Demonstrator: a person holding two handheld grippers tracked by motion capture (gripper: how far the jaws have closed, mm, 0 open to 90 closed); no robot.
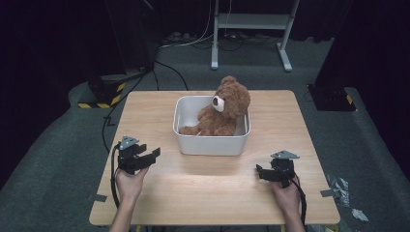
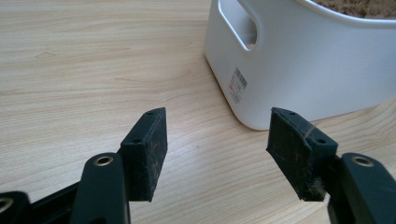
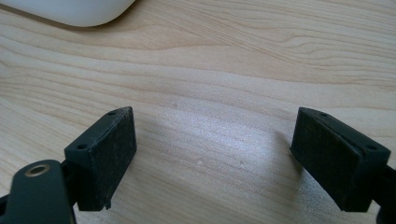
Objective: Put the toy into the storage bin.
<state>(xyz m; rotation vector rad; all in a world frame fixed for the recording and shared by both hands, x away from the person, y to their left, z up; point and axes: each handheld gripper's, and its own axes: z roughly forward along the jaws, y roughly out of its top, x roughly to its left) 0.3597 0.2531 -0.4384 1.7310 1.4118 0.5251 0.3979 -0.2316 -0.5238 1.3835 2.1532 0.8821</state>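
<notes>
1. left gripper (image 2: 217, 144): jaws apart with nothing between them, hovering just above the table (image 1: 159, 193) and aimed at the near left corner of the white bin (image 2: 299, 70); near the bin but not touching it
2. right gripper (image 3: 215, 154): jaws wide apart and empty too, low over bare wood to the right of the bin, well apart from it
3. the teddy bear (image 1: 223, 108) sits inside the bin near the middle of the table, slumped toward the bin's right side, its head rising above the rim; its muzzle faces left
4. handling, as a judgement: the bear looks soft, light and squashy, so the pads should sink in and hold rather than slip (fur gives good purchase); the head or upper body, standing clear of the rim, seems the easiest place to take hold; the legs lie low against the wall and would be harder to reach
5. the bin looks stiff and smooth; it may slide or lift with the bear if the toy snags
6. views: the left gripper view shows the bin's cut-out handle (image 2: 243, 28) and a small label (image 2: 237, 85), too small to make out from the high view; the high view alone shows the bear whole and both hands
</notes>
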